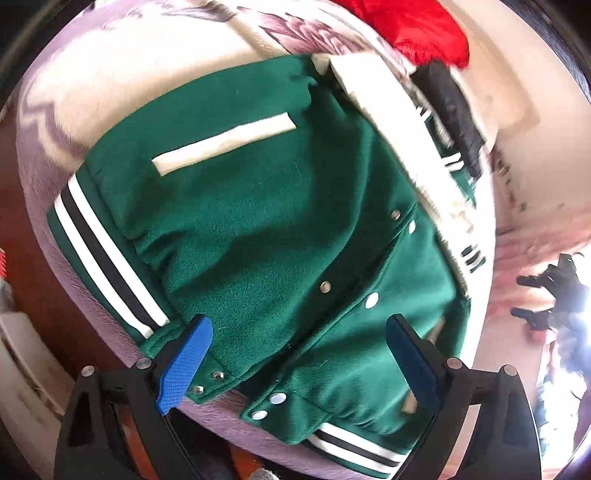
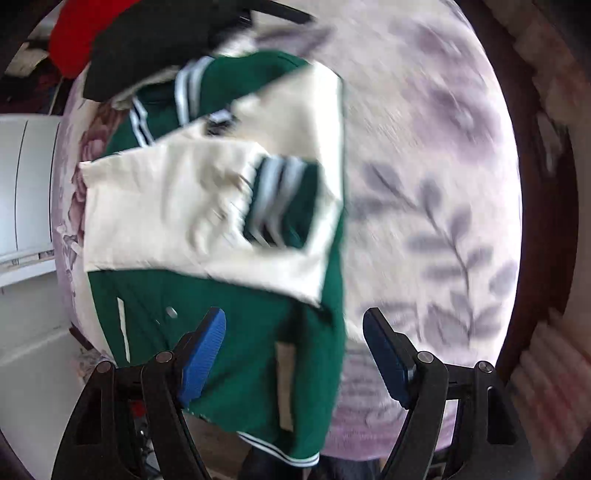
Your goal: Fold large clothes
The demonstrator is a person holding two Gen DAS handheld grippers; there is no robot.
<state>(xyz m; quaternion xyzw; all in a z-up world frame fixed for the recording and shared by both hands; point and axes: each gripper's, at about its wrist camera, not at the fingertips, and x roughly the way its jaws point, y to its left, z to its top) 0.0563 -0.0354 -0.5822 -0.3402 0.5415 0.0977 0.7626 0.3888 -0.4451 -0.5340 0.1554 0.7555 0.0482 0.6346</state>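
A: Lying front-up on the floral blanket point(image 2: 424, 155), the green jacket point(image 1: 258, 221) has both cream sleeves point(image 2: 166, 206) folded across its chest, striped cuff point(image 2: 280, 199) on top.

B: And the grippers?

A: Left gripper point(image 1: 295, 354) is spread wide over the snap placket near the hem, holding nothing. Right gripper point(image 2: 295, 354) is spread too, above the jacket's edge.

B: Anything beyond it?

A: A red garment point(image 1: 417, 29) and a black one point(image 1: 454, 110) past the collar.

Both wrist views close above, sharing green jacket point(image 1: 258, 221) point(image 2: 229, 354).
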